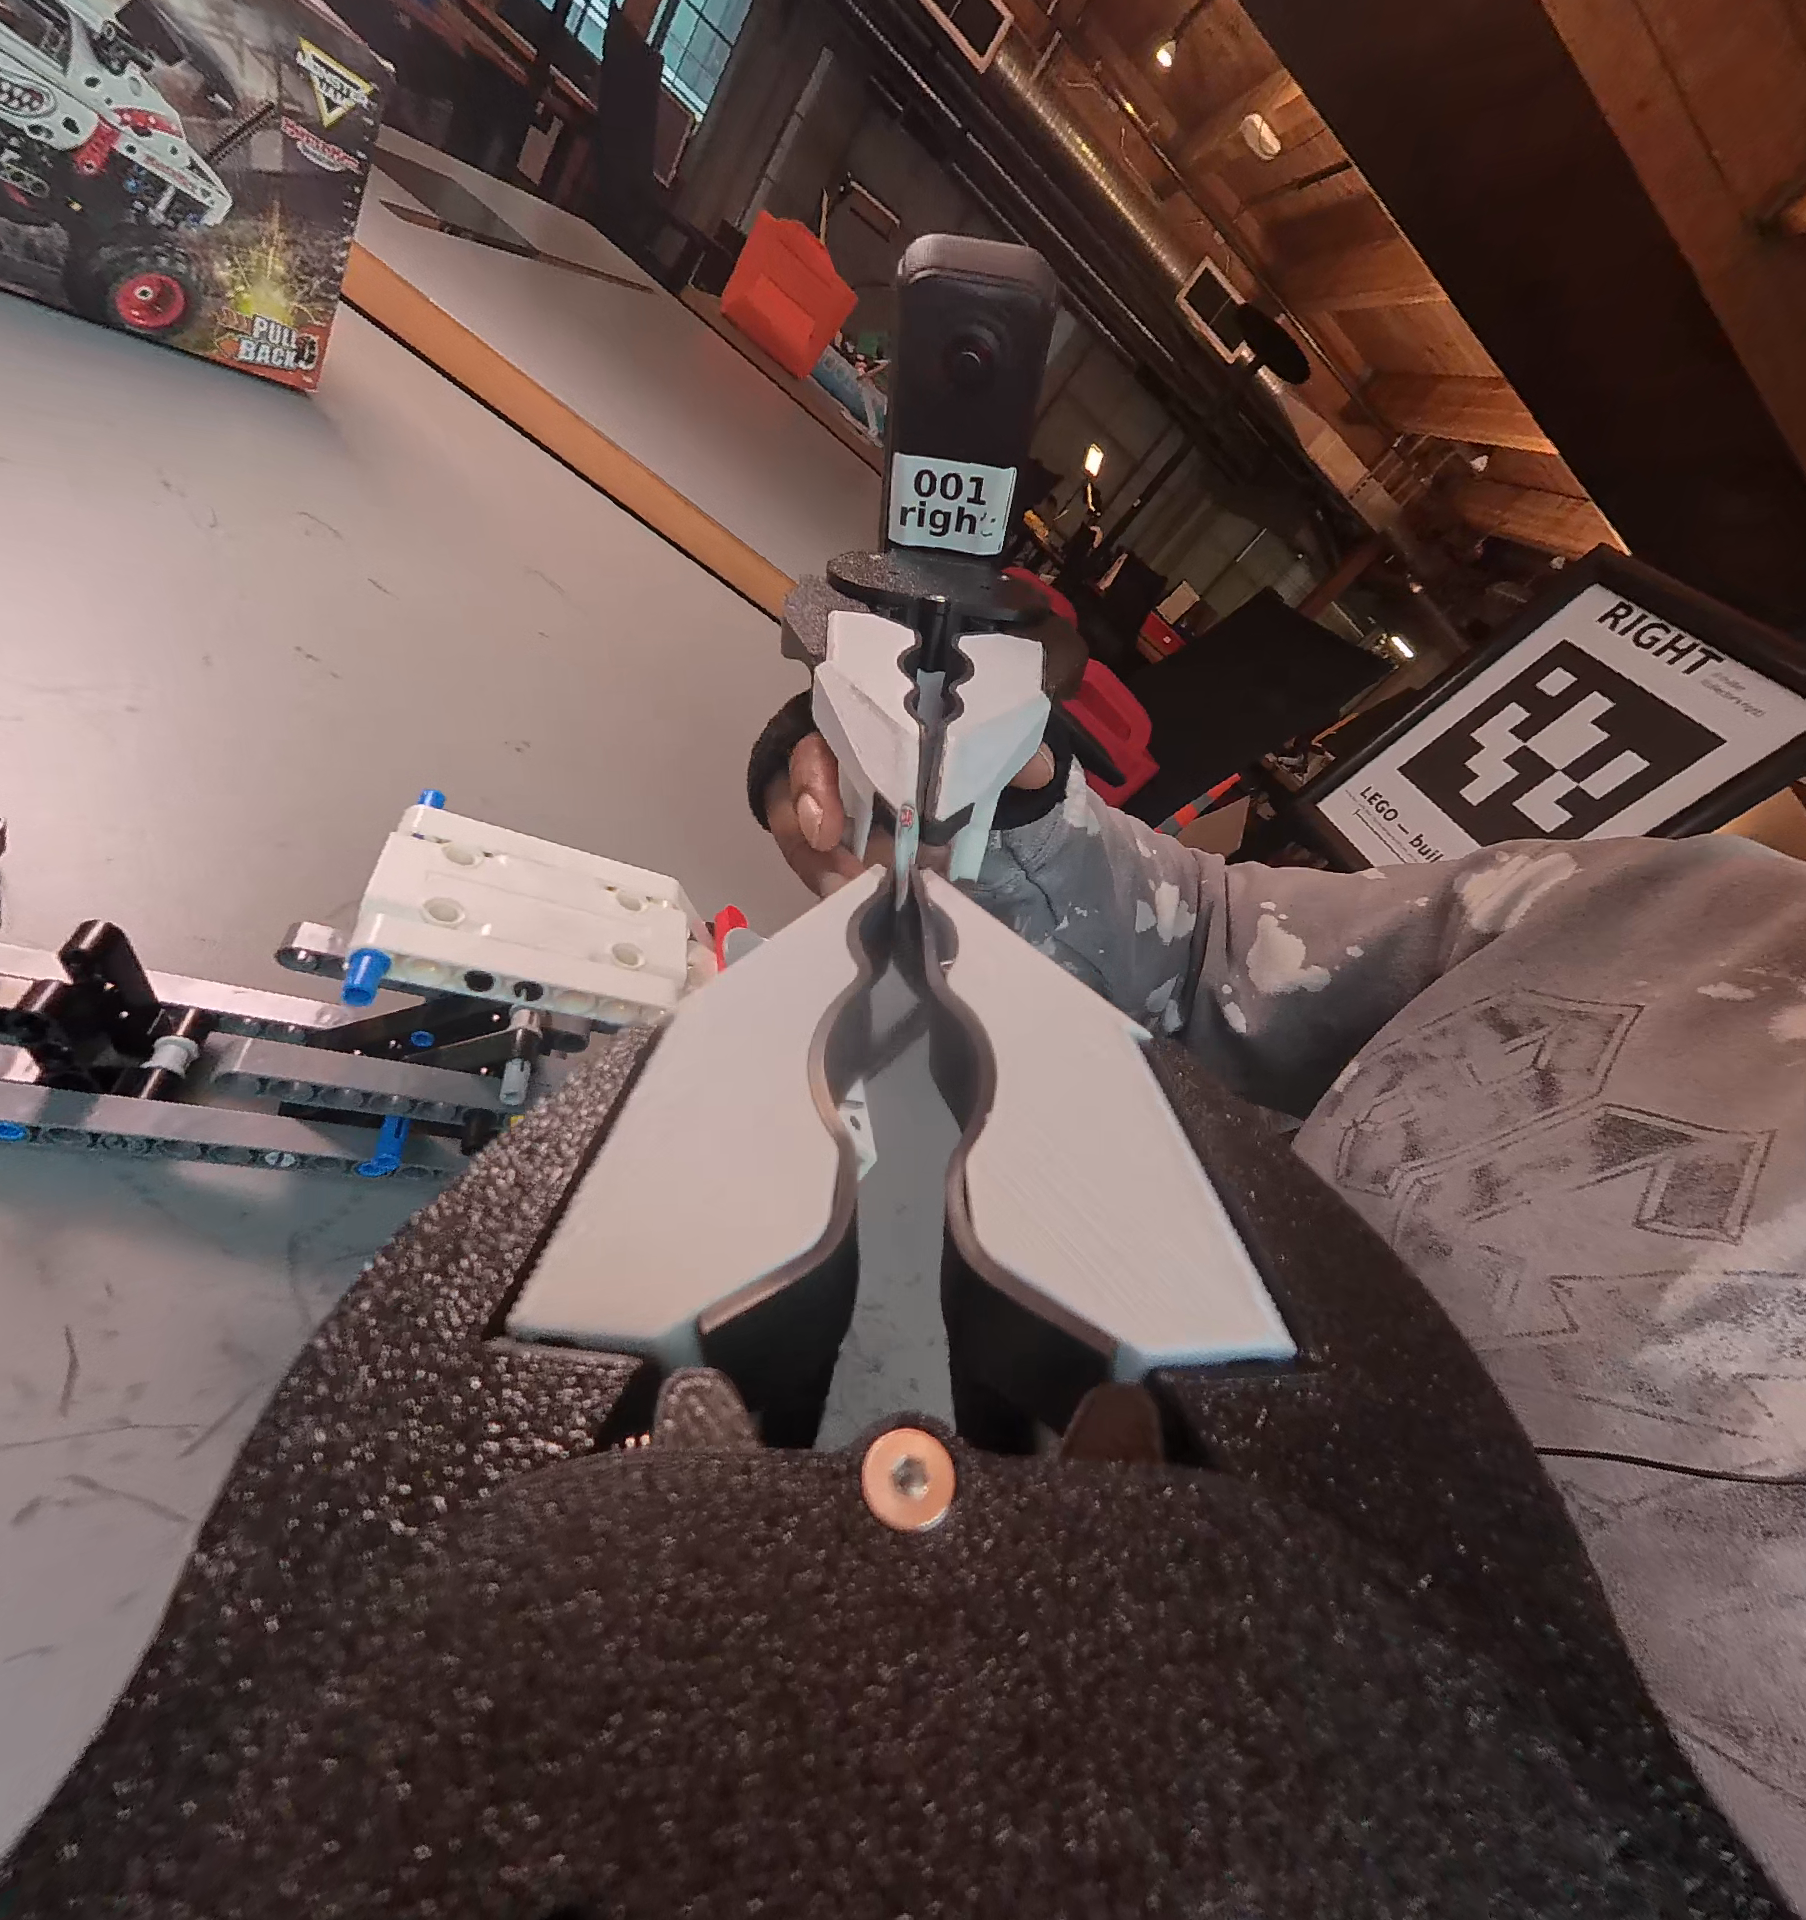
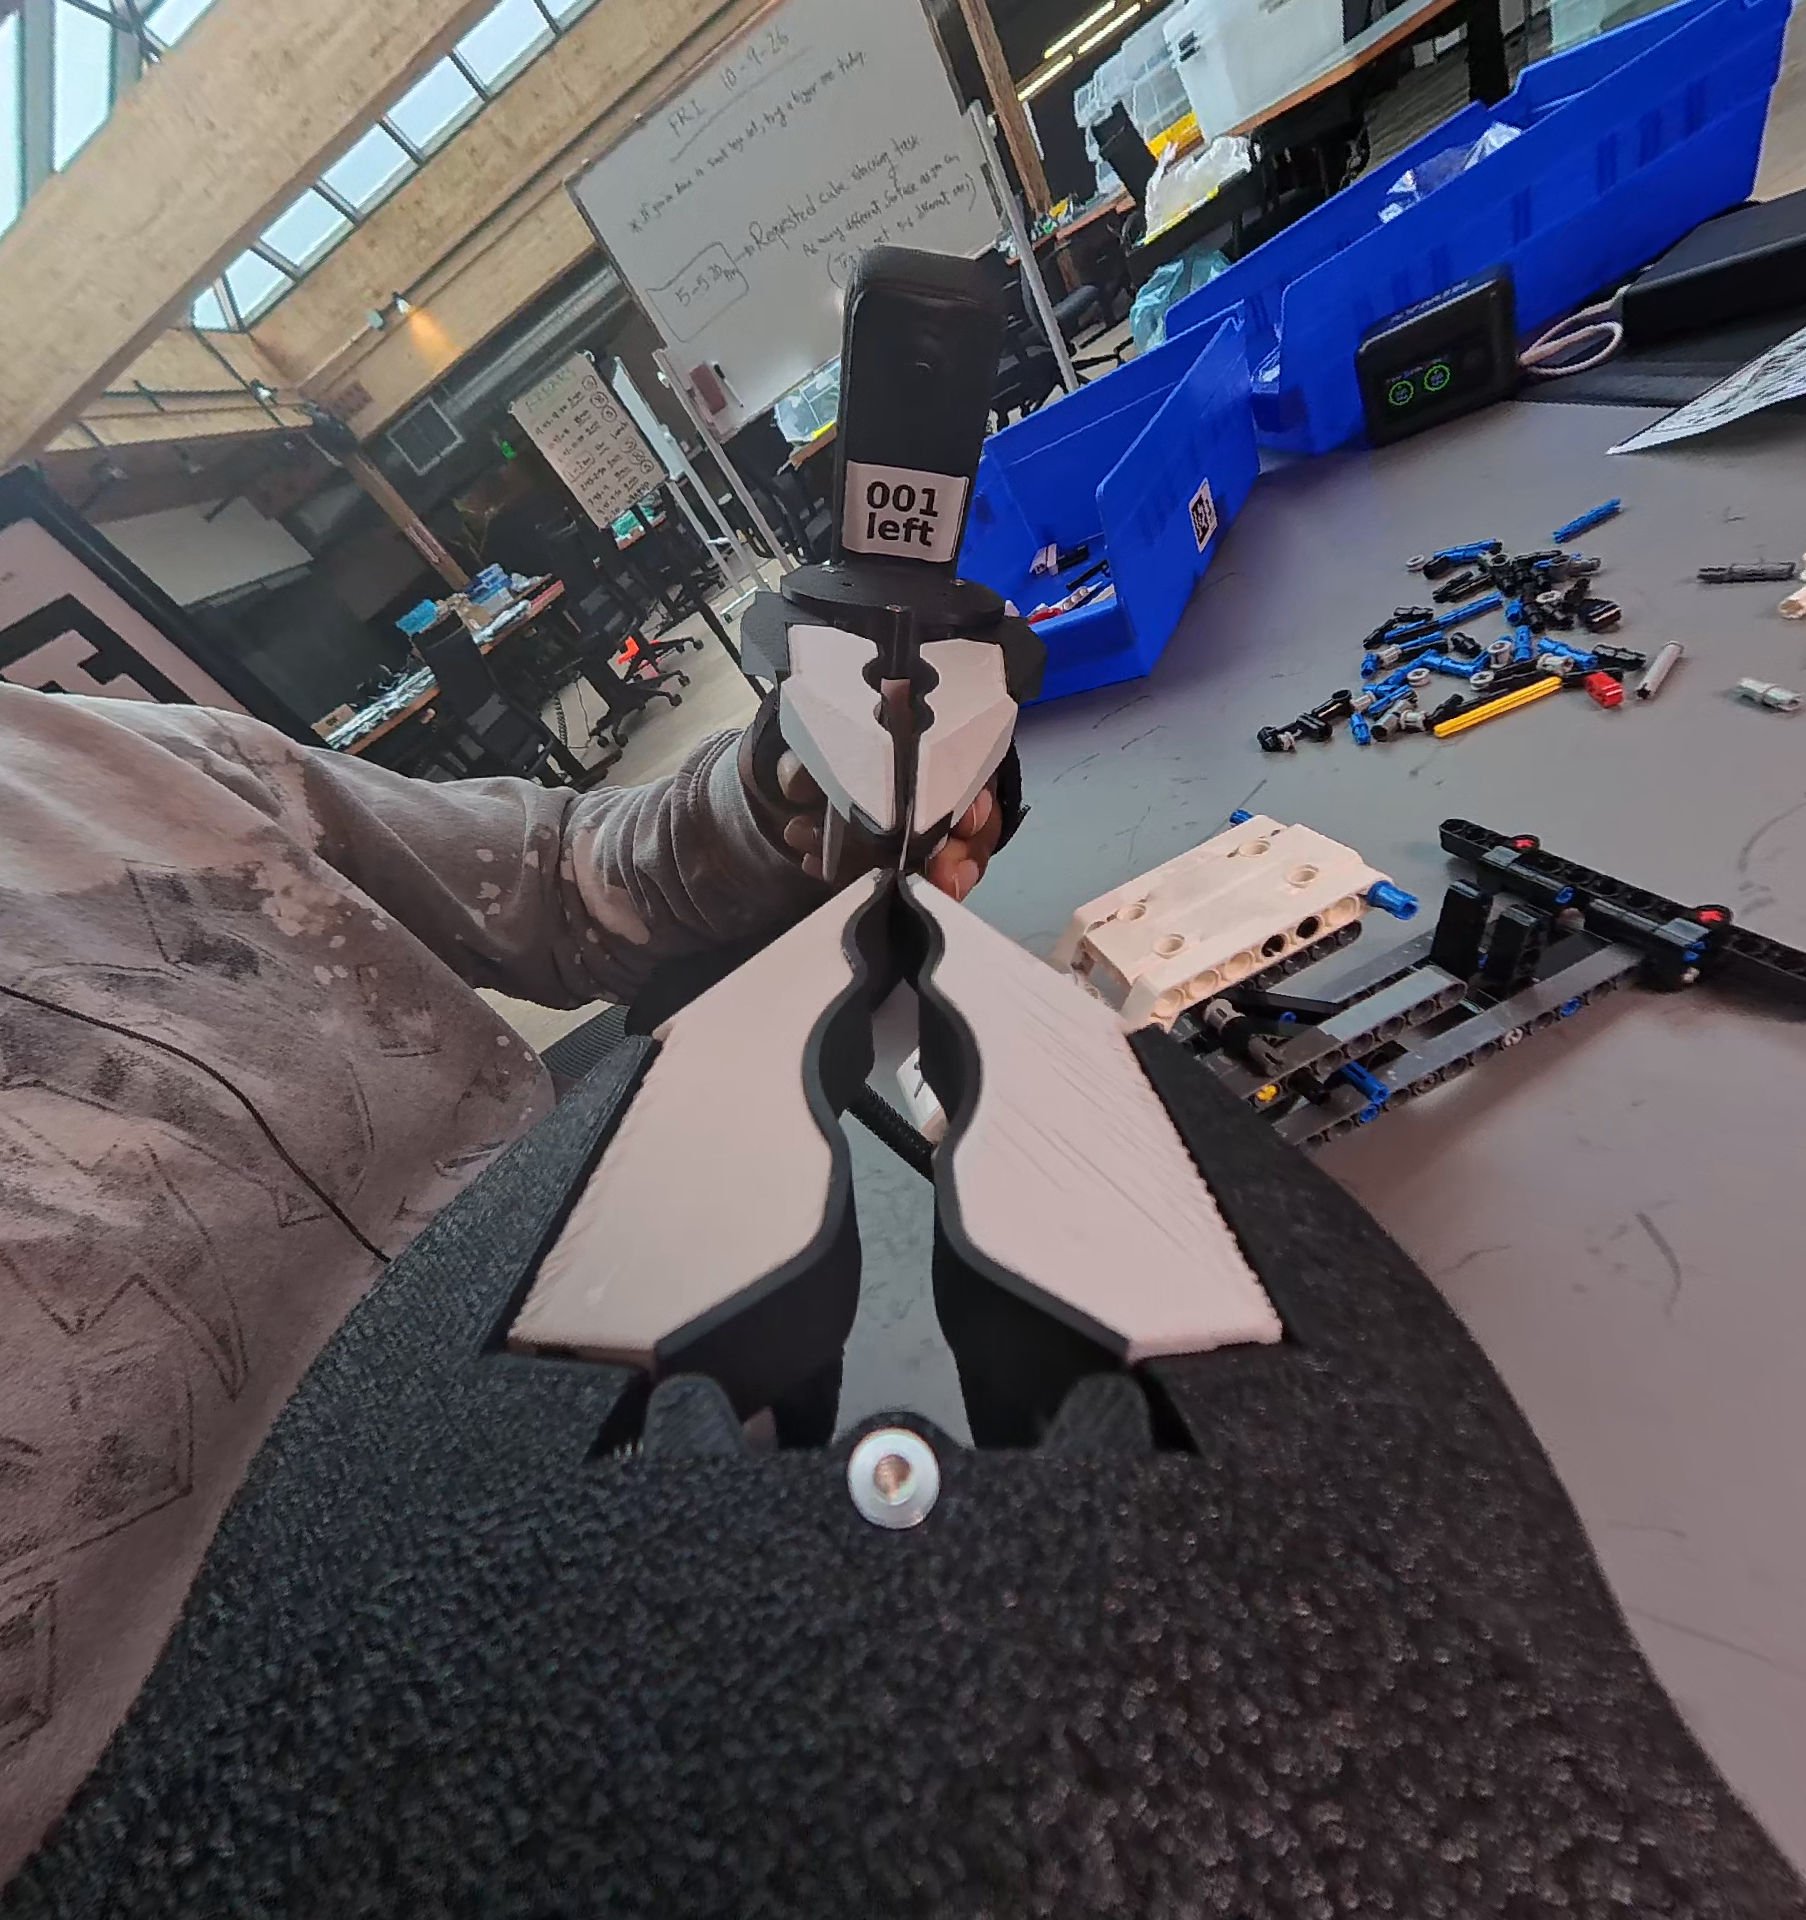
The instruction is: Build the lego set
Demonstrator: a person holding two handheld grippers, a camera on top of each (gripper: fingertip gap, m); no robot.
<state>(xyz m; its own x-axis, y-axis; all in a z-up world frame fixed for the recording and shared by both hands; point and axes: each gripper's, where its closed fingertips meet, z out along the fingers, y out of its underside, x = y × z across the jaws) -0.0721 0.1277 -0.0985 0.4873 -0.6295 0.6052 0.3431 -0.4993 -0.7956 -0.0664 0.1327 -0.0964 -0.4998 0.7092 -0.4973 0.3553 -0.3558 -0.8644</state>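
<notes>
My left gripper [image 1: 904, 883] and right gripper [image 2: 894, 883] point at each other tip to tip, above the table's near edge. Both are shut. A thin pale strip [image 1: 905, 831], seen edge-on and bearing a small red mark, runs from between the right gripper's fingers into the left gripper's tips; it also shows in the right wrist view [image 2: 909, 831]. The partly built lego chassis of dark beams [image 2: 1501, 997] carries a white block [image 2: 1231, 914] and lies on the grey table beside the grippers. The chassis [image 1: 203, 1060] and the white block [image 1: 520, 920] show in the left wrist view too.
The set's box [image 1: 151, 156] stands at the far left. A pile of loose blue, black and grey pins [image 2: 1481, 644] lies beyond the chassis, with blue bins [image 2: 1398, 260], a small black device [image 2: 1429, 353] and an instruction sheet [image 2: 1761, 384] behind. A framed marker sign [image 1: 1564, 748] stands near the person's sleeve. My two grippers' fingertips are within a few centimetres of each other.
</notes>
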